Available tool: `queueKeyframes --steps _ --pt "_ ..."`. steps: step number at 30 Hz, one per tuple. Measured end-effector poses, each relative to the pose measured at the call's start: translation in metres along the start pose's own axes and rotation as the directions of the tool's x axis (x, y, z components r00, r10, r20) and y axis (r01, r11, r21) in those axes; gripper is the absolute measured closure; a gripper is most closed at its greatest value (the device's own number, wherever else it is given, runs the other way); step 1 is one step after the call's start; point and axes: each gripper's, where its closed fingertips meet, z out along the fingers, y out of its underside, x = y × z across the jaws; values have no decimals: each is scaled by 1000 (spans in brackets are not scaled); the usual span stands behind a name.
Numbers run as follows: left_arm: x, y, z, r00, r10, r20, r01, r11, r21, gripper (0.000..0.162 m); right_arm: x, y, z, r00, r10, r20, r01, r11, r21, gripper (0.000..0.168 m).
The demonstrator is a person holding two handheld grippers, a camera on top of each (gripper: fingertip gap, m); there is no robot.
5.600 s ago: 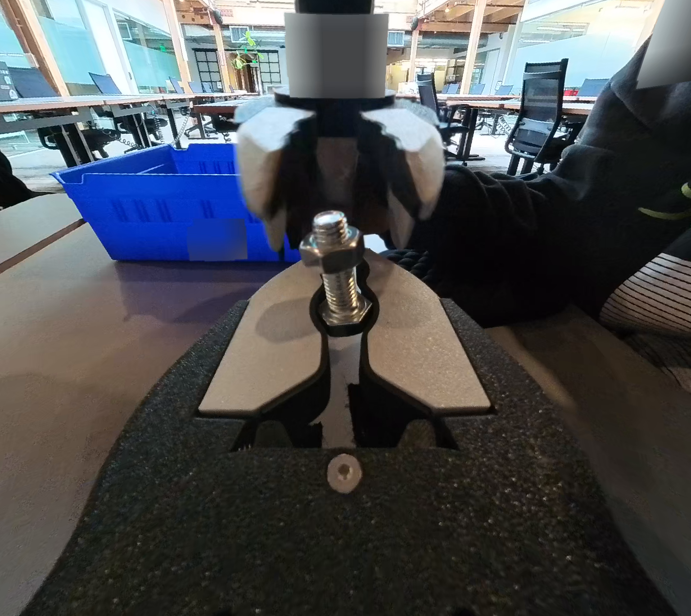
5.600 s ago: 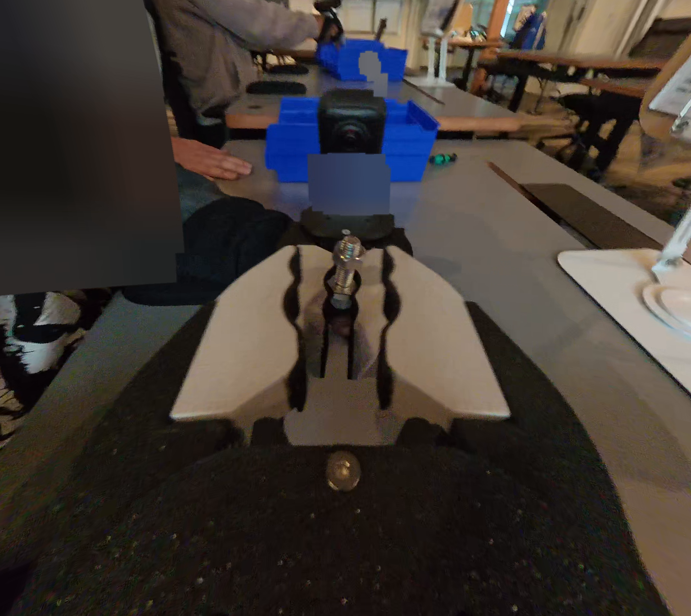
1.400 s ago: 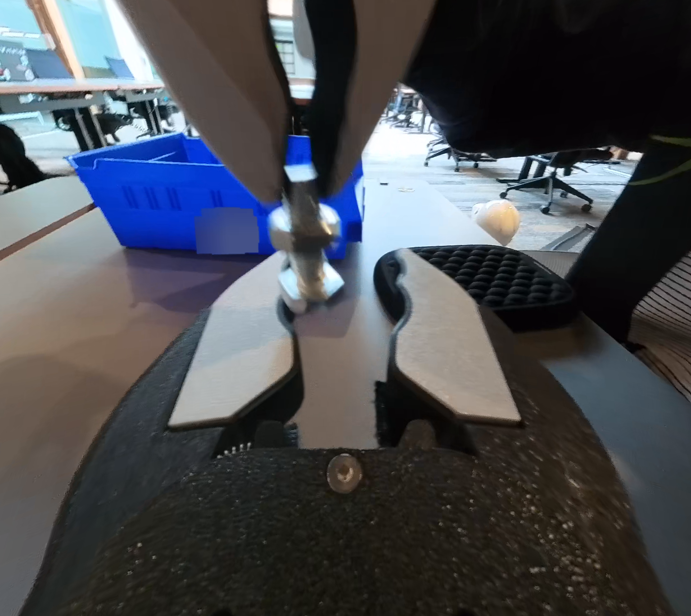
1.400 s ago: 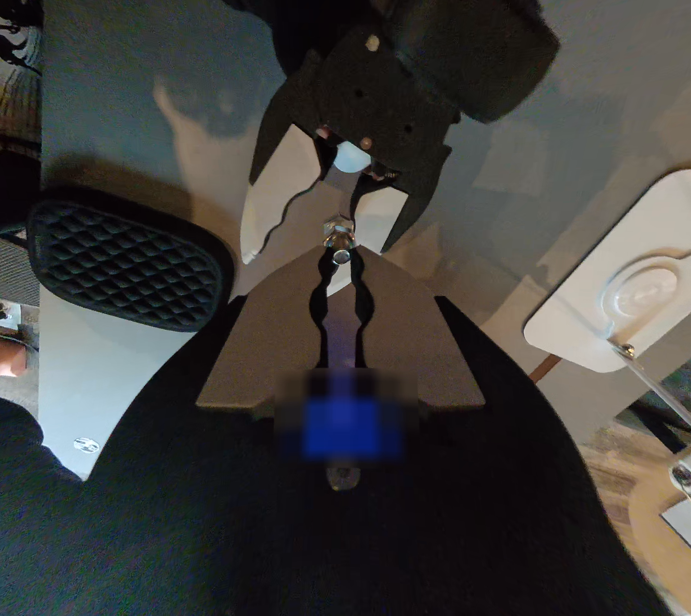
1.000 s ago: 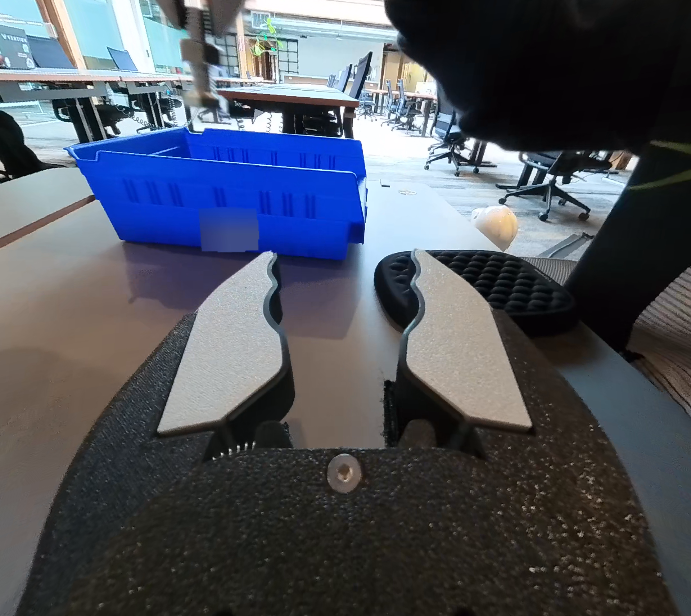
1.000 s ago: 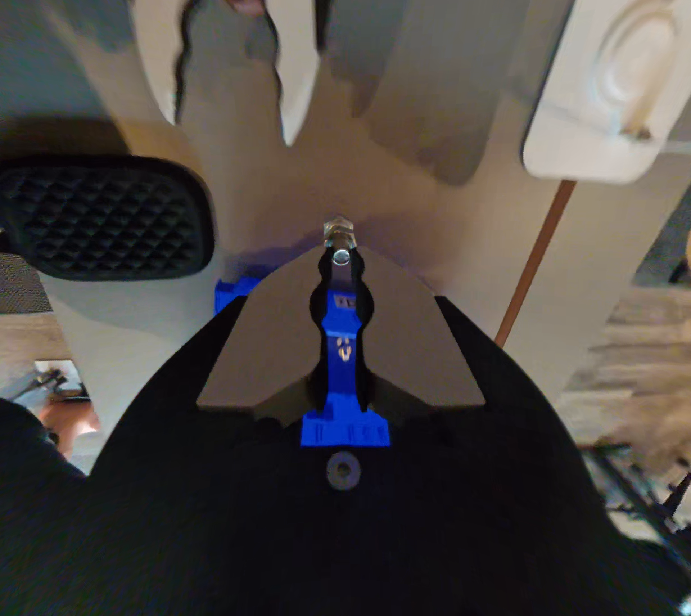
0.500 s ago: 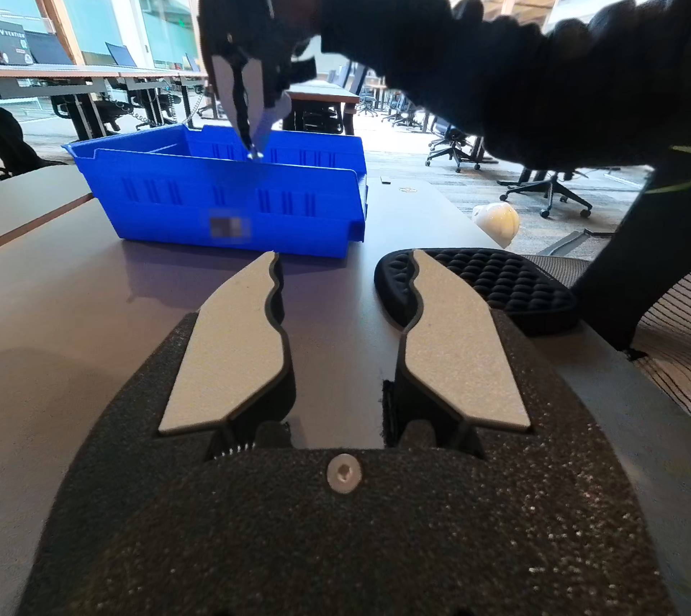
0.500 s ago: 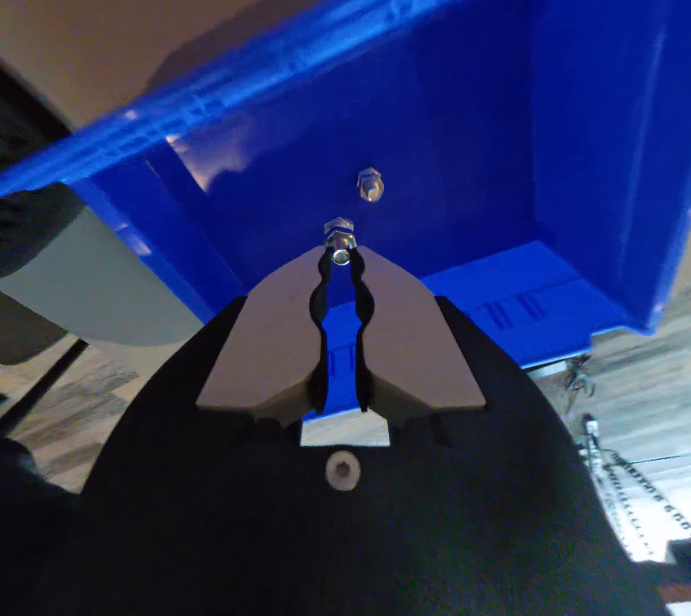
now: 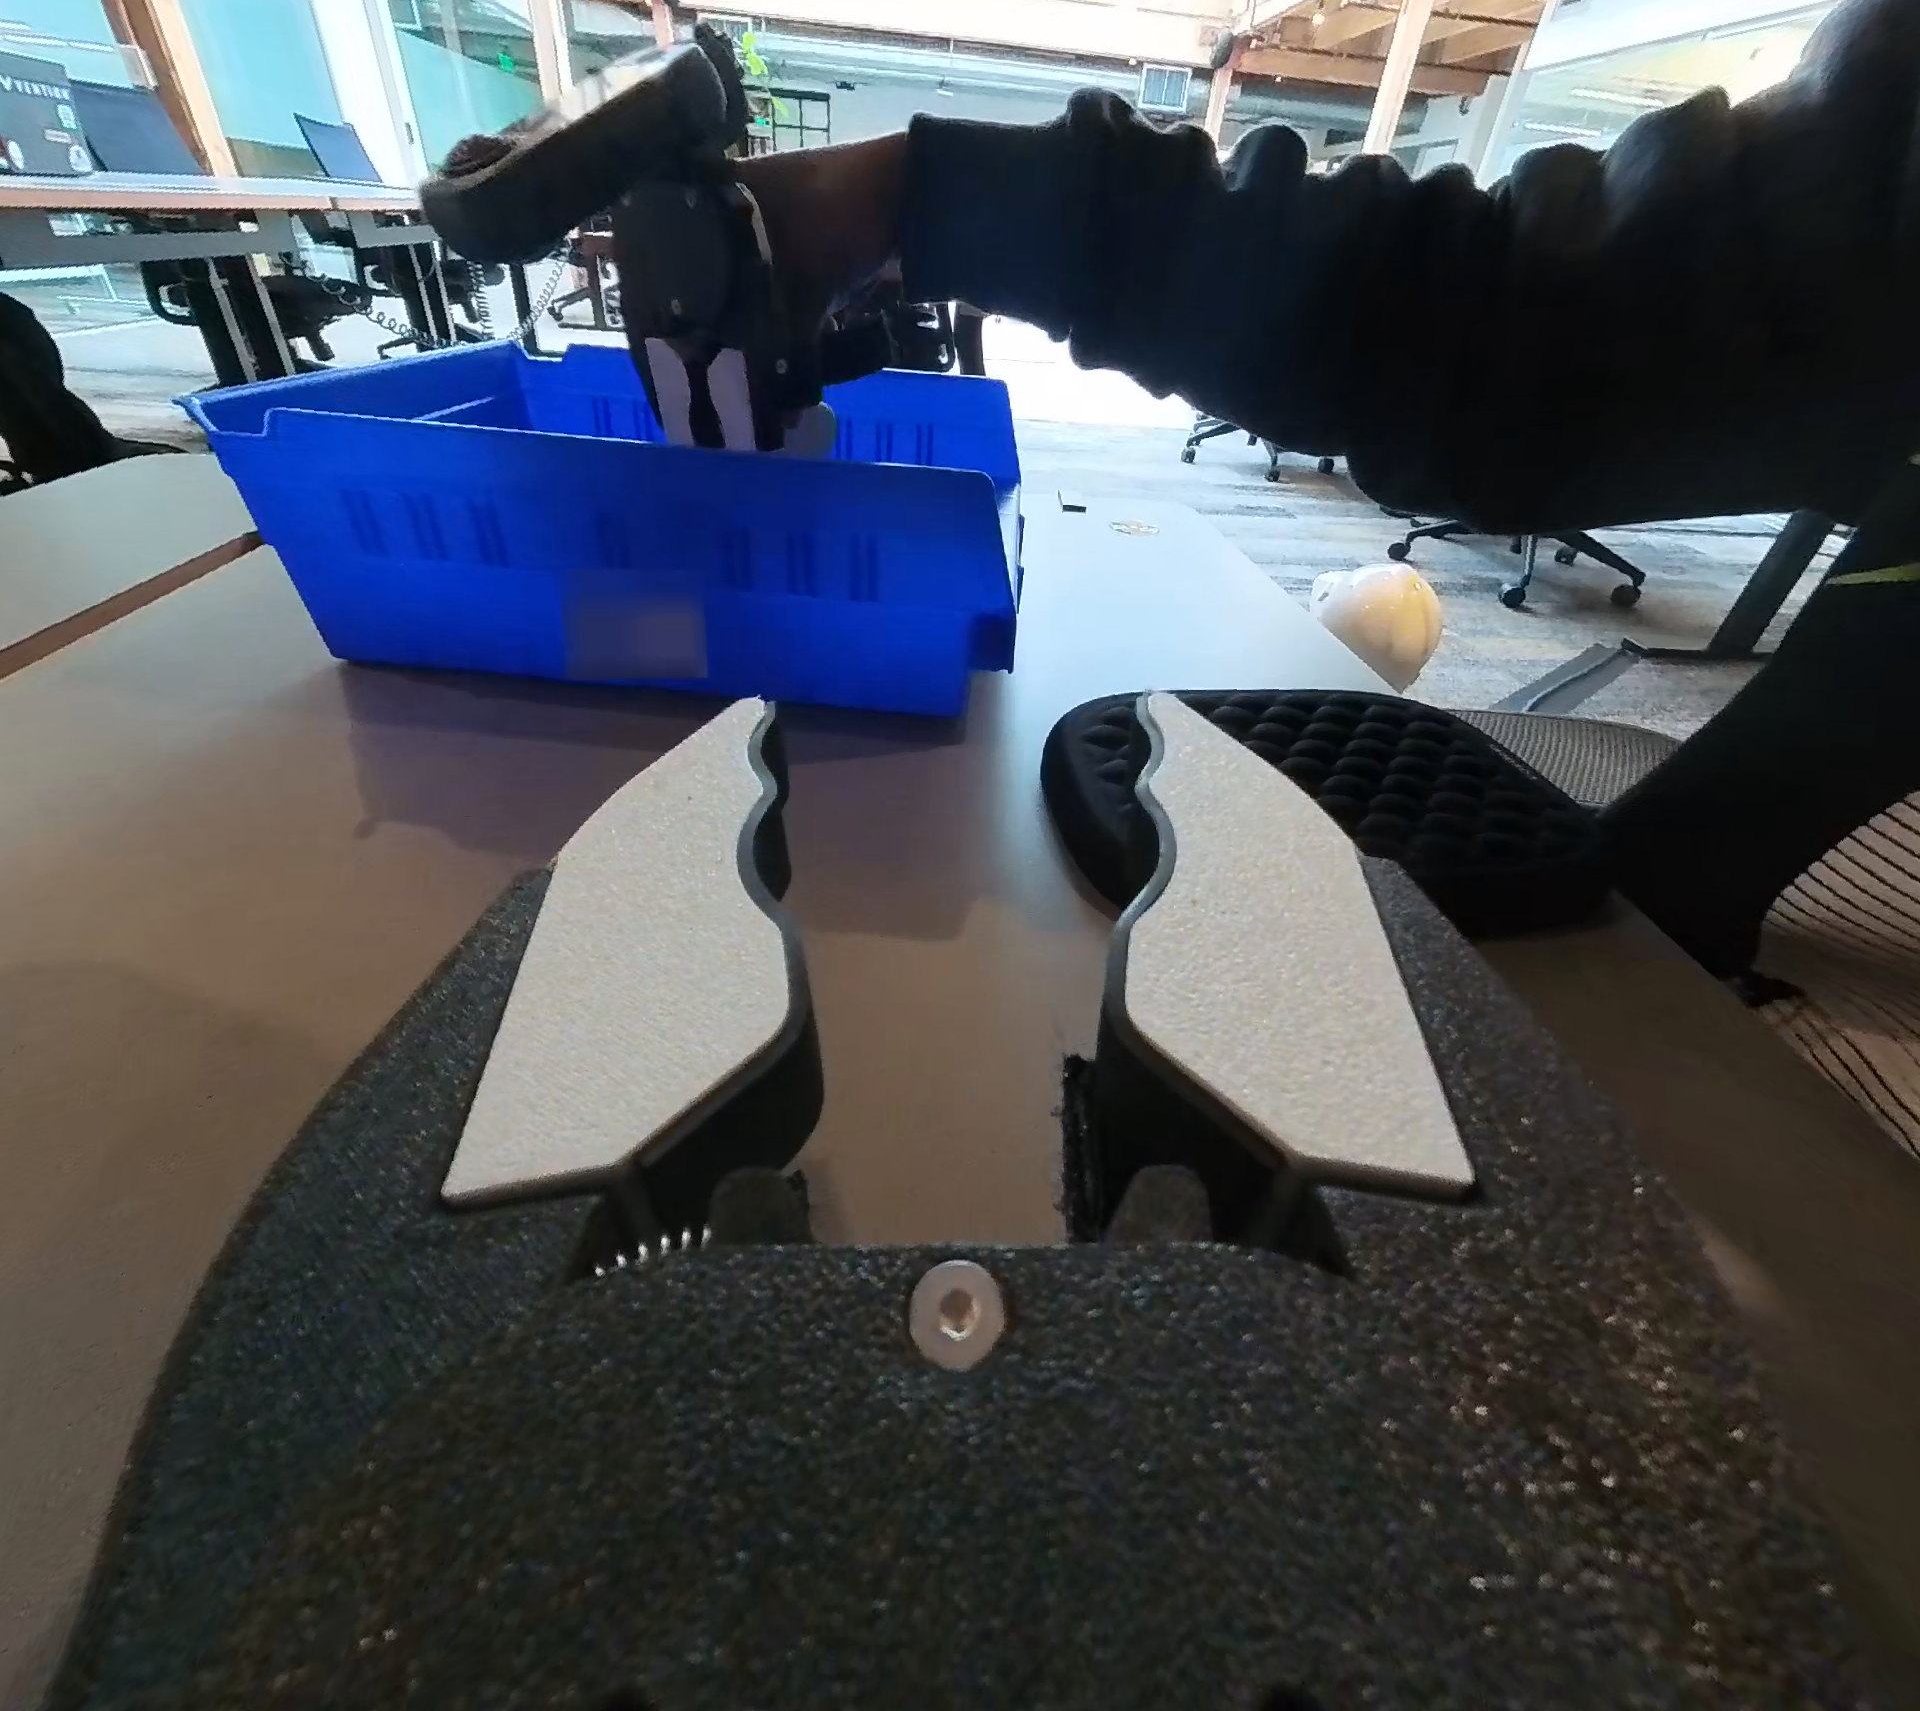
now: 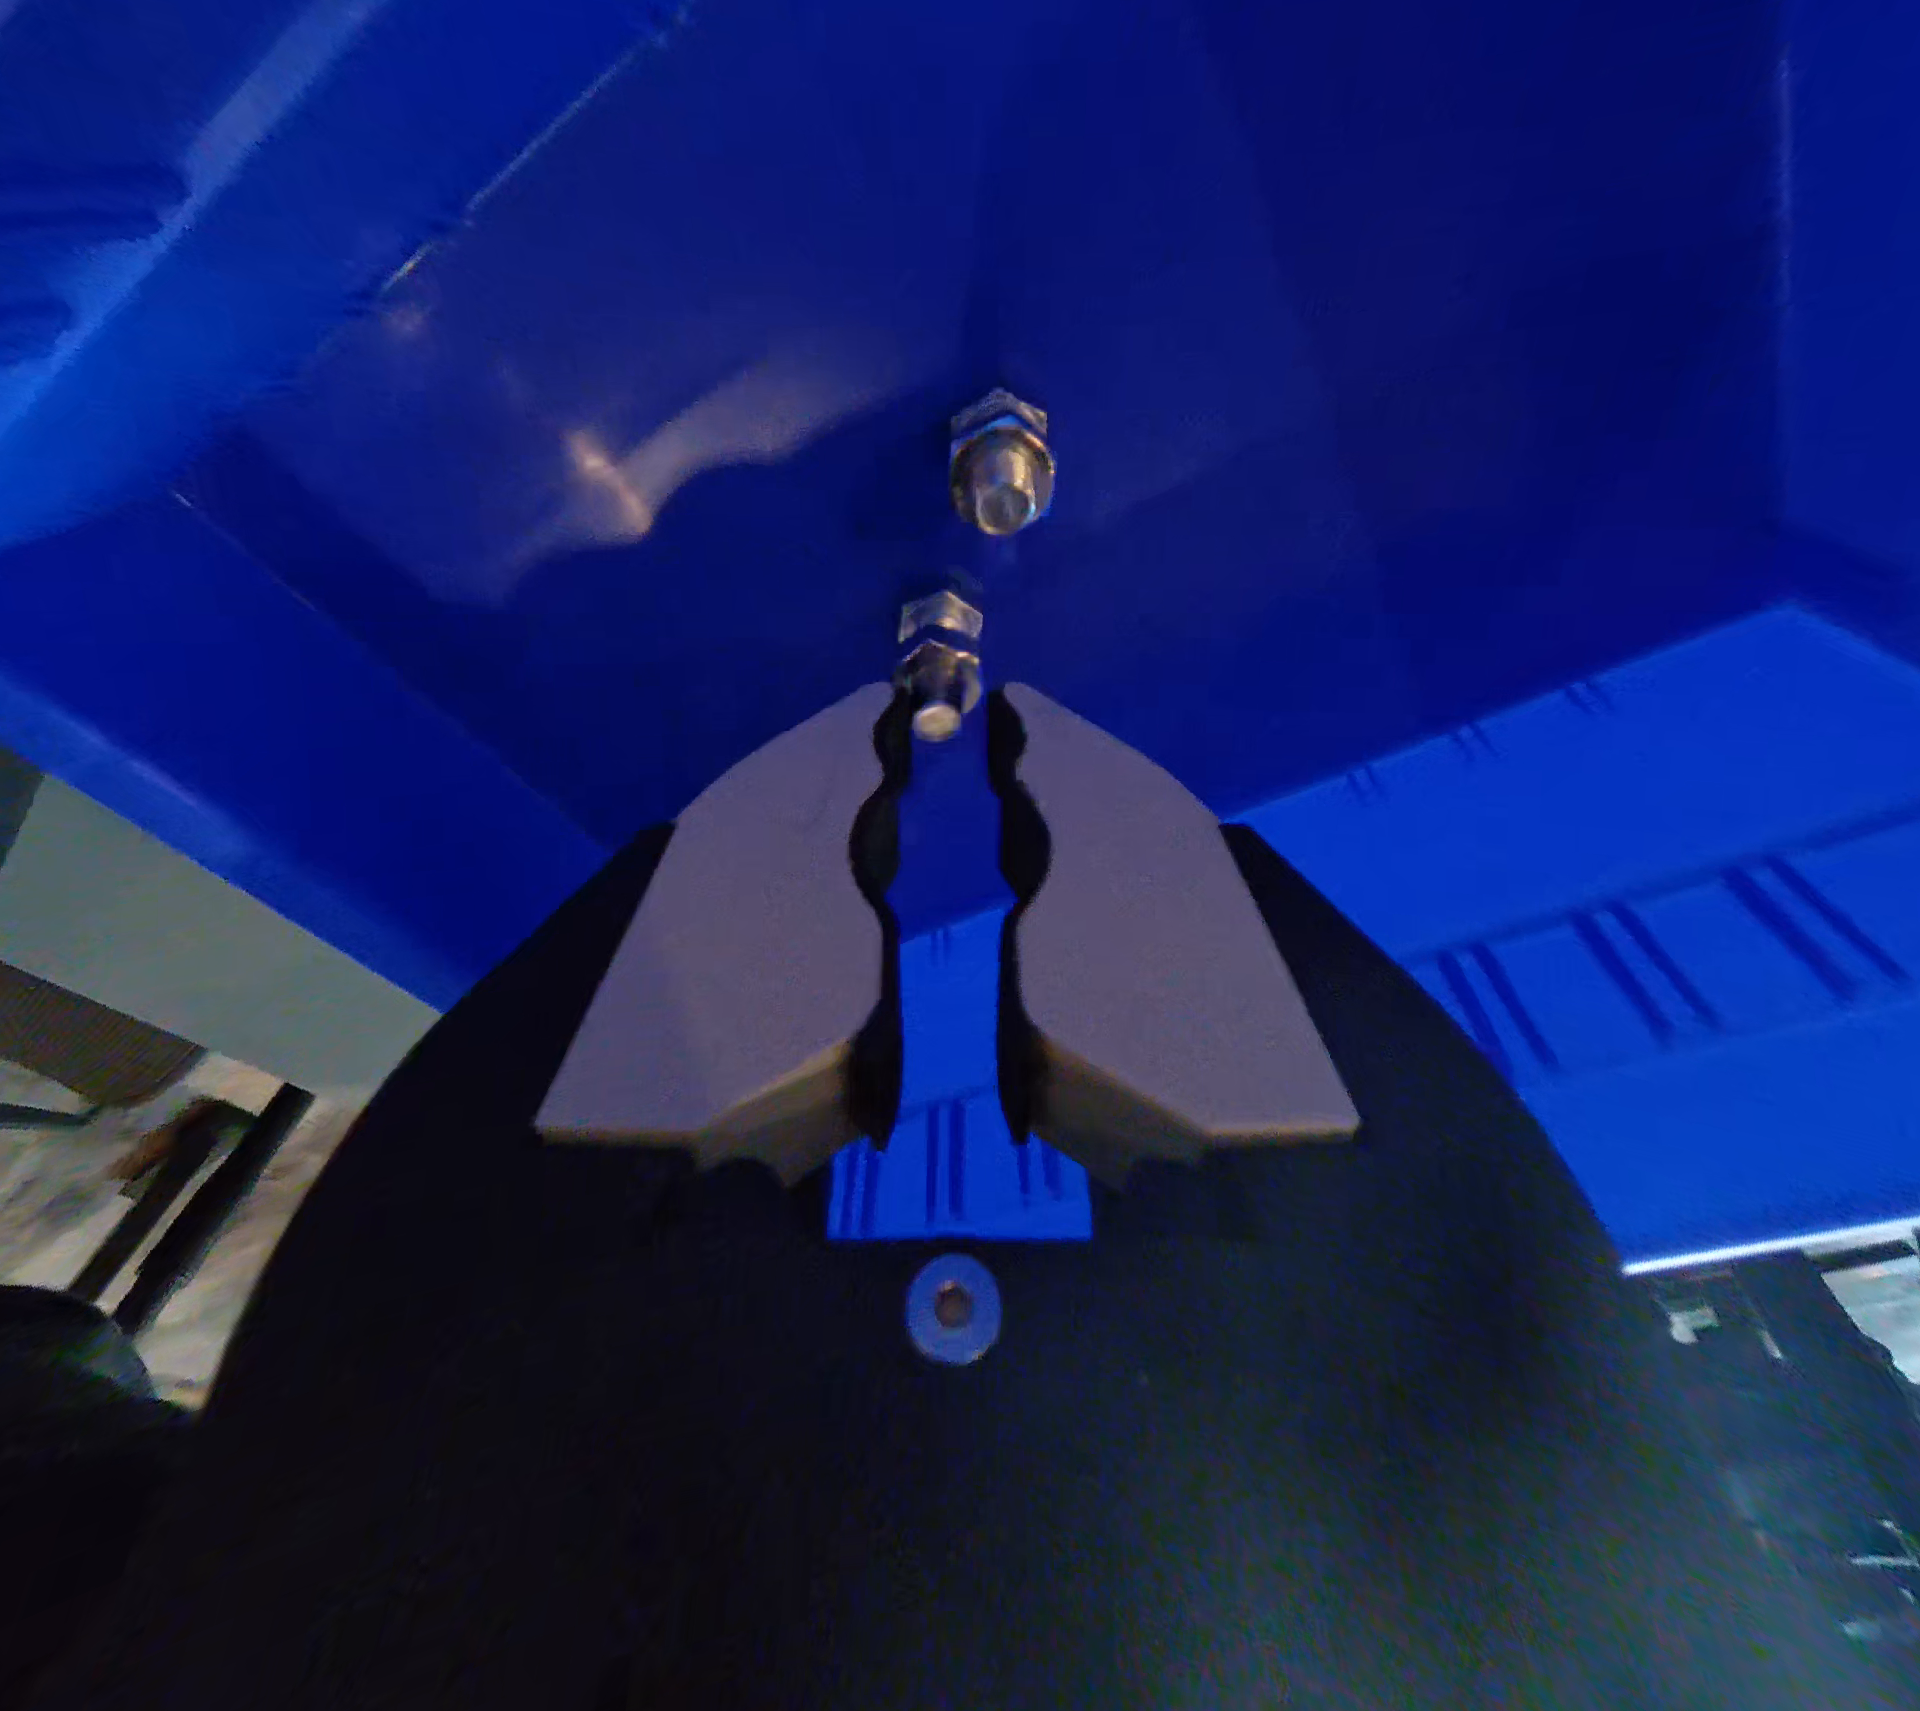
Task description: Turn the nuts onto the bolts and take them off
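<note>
Blown-out skylight glare, perhaps slight edge blur.

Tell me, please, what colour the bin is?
Bright blue bin; the left wrist view shows it best.

No writing can be read.
</note>
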Motion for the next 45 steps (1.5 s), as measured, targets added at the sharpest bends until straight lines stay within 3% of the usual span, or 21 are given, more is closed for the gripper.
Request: queueKeyframes --steps 5,13,17,21,22,27,31,36,41,45 --pt "-1 0 0 1000 -1 2 1 1000 1 98 4 0 -19 997 66 -51 -63 996 57 138" --pt "-2 0 0 1000 2 4 -2 1000 -3 98 -31 -41 -106 957 135 -256 10 870 493 124" --pt "-2 -2 0 1000 18 10 -18 1000 -3 98 -87 -82 -145 947 152 -281 100 695 712 105" --pt "-5 -9 -4 999 24 36 -25 999 23 98 -154 -135 -171 963 99 -250 190 407 894 83" --pt "-6 -12 -5 999 27 41 -29 999 36 98 -167 -147 -172 967 81 -240 199 343 918 71" --pt "-10 -18 -12 995 58 87 -62 997 42 98 -172 -188 -143 953 132 -272 234 251 939 42" --pt "-18 -24 -21 986 85 145 -90 995 31 98 -173 -198 -135 968 138 -210 188 153 970 46" --pt "-32 -38 -49 947 132 294 -128 991 -34 96 -176 -197 -134 986 110 -126 120 61 991 70" --pt "-34 -66 -106 872 118 476 -100 993 -63 98 -178 -197 -125 989 100 -112 105 69 992 79" --pt "-27 -78 -168 749 147 646 -62 986 -154 100 -177 -198 -119 991 95 -95 86 95 992 81"
